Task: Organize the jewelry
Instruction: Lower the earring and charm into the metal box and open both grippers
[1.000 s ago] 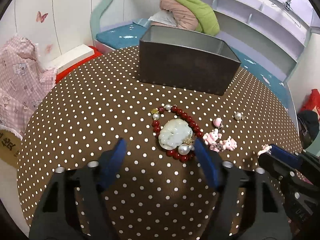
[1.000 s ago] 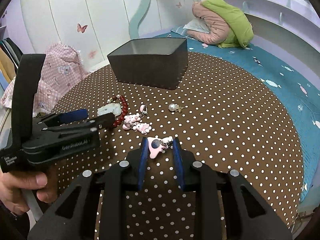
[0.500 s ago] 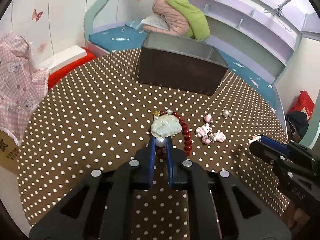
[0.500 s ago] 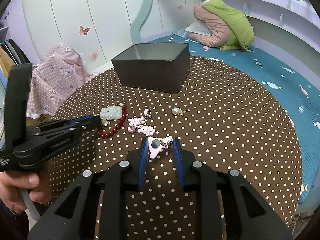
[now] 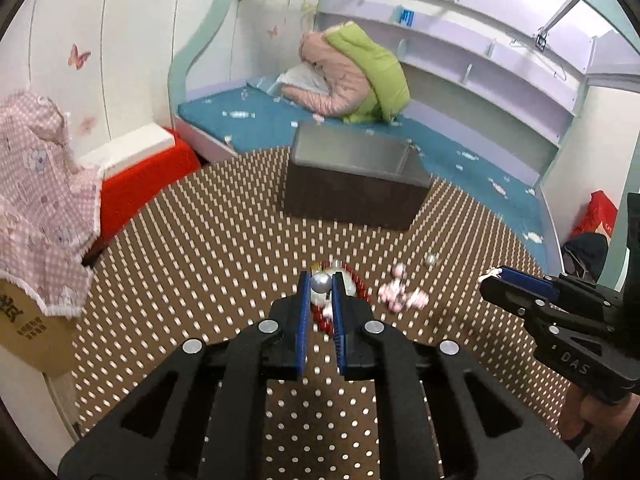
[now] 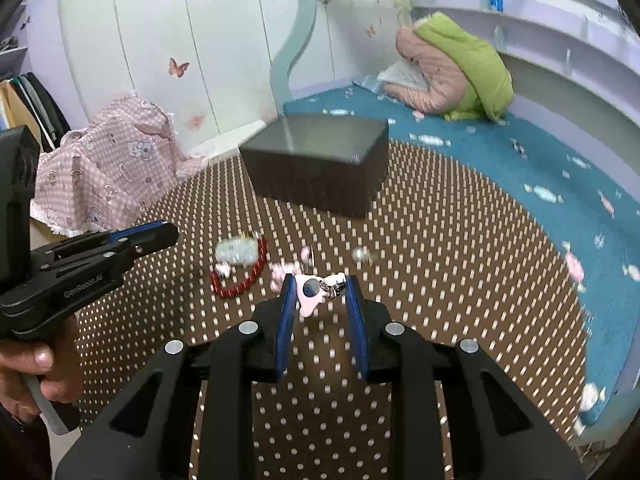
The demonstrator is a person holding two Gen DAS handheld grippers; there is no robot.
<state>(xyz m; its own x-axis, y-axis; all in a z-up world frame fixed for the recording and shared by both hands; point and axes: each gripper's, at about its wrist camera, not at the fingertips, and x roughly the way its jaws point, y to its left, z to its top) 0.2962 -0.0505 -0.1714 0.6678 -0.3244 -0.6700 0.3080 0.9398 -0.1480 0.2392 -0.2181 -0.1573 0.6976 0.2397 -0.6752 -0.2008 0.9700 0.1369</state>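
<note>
The left gripper [image 5: 321, 285] pinches a grey pearl [image 5: 320, 282] of the red bead bracelet [image 6: 240, 276], which lies near the middle of the polka-dot table [image 5: 208, 264]. The right gripper [image 6: 320, 292] clamps a pink charm [image 6: 309, 294]. The open dark box [image 5: 356, 184] stands toward the table's far edge, apart from the jewelry.

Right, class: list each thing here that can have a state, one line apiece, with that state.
Left tool: shut on pearl earring, raised.
Right tool: shut on pink charm, raised.
Red bead bracelet: lying on the table, jade pendant beside it.
Dark box: open-topped, upright; contents hidden.
Pink bear charms: loose on the table.
</note>
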